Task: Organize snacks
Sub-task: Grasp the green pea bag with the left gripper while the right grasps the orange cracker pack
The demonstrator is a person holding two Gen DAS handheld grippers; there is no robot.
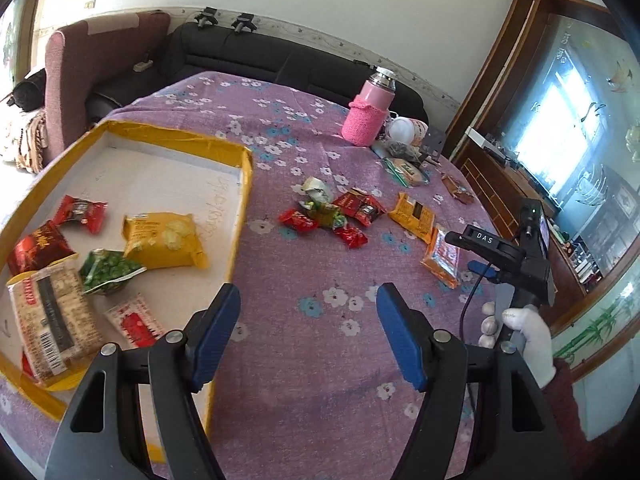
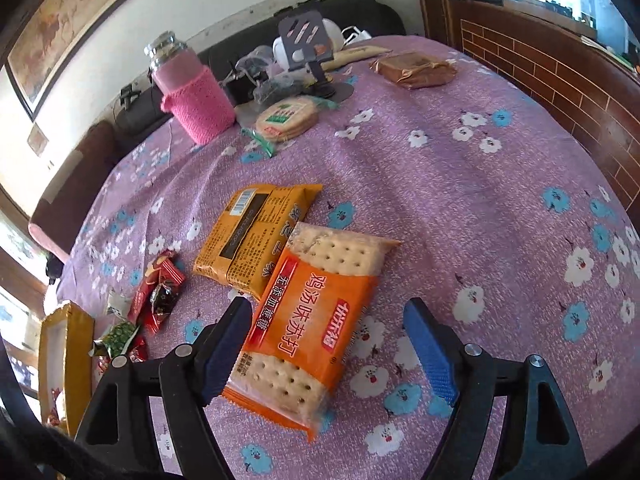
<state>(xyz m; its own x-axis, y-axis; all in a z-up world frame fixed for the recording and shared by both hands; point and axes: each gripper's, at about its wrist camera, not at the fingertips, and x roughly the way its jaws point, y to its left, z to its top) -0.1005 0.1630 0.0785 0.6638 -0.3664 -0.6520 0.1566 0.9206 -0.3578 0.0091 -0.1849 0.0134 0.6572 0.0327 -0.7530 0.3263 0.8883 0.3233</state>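
Note:
In the right wrist view an orange soda-cracker packet (image 2: pixel 312 320) lies flat on the purple flowered cloth, between the fingers of my right gripper (image 2: pixel 328 308). That gripper is open: the left pad is at the packet's edge and the right pad stands well clear. A yellow-orange packet (image 2: pixel 256 236) lies just beyond it. My left gripper (image 1: pixel 308 304) is open and empty over the cloth, beside the right wall of the yellow-rimmed box (image 1: pixel 244 184). The box holds several snacks, among them a yellow packet (image 1: pixel 164 244) and a green pea bag (image 1: pixel 108 270). The left wrist view also shows the right gripper (image 1: pixel 486 270) over the orange packet (image 1: pixel 442 256).
Small red and green sweets (image 1: pixel 332 212) lie loose in the middle of the cloth. At the far side stand a pink flask (image 2: pixel 192 92), a round cracker pack (image 2: pixel 286 118), a brown packet (image 2: pixel 412 68) and a phone stand (image 2: pixel 304 40). A gloved hand (image 1: pixel 524 332) holds the right gripper.

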